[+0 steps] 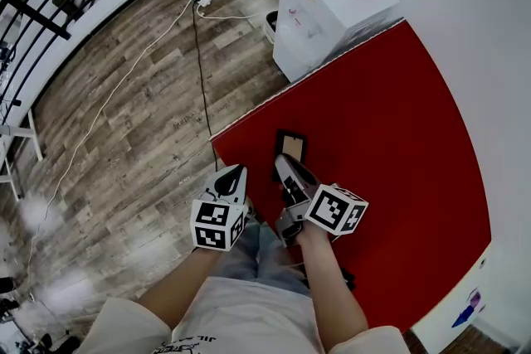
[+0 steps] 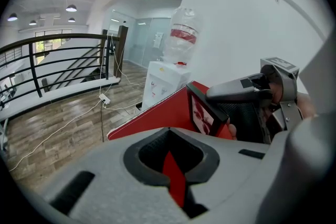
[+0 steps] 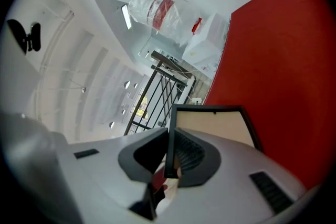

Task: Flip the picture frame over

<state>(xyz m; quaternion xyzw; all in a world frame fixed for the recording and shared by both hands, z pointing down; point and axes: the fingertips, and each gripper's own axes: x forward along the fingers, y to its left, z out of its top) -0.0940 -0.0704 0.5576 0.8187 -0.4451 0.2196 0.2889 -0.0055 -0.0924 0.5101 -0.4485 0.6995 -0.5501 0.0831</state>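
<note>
One picture frame (image 3: 210, 126) edge hides inside the right hand-held gripper (image 3: 169, 153).

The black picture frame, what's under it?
Only the flat red table shows under the black rectangular picture frame, which the right gripper clamps by one edge. The gripper covers that edge and the table below it.

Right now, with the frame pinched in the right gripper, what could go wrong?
1. The right gripper pinches the frame only by one edge; it may pivot or slip onto the table.
2. The left gripper is shut and close by; the frame could hit it while flipping.
</note>
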